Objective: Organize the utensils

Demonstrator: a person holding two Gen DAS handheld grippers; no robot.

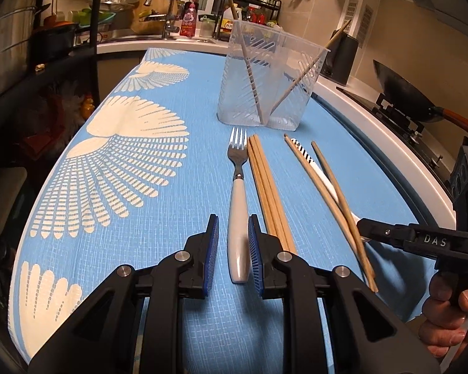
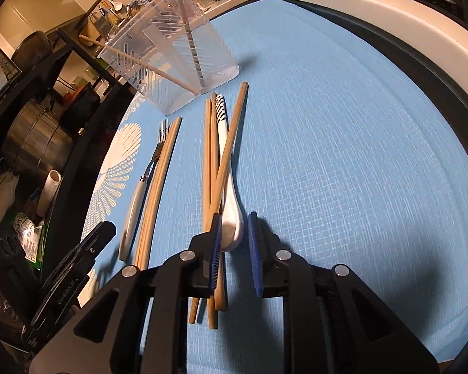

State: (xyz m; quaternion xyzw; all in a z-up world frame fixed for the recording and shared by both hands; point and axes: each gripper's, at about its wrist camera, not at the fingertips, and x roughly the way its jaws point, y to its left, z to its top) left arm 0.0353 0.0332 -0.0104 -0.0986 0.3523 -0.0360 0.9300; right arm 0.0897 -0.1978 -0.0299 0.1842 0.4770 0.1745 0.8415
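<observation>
A fork (image 1: 238,187) with a white handle lies on the blue cloth (image 1: 124,249). My left gripper (image 1: 234,218) stands low over the handle, which lies between its jaws. The right pad touches it and a strip of cloth shows on the left side. A bundle of wooden chopsticks (image 1: 265,187) lies beside the fork. In the right wrist view my right gripper (image 2: 234,216) straddles the bowl of a white spoon (image 2: 231,224), with a gap at the right pad. Loose chopsticks (image 2: 224,162) cross the spoon. A clear holder (image 1: 265,78) behind holds two chopsticks.
A white counter edge (image 1: 390,143) curves round the cloth on the right, with a wok (image 1: 399,90) on a stove beyond it. A black shelf with pots (image 1: 15,40) stands on the left and a sink tap (image 1: 168,15) at the back. A person's hand (image 1: 446,321) grips the right tool.
</observation>
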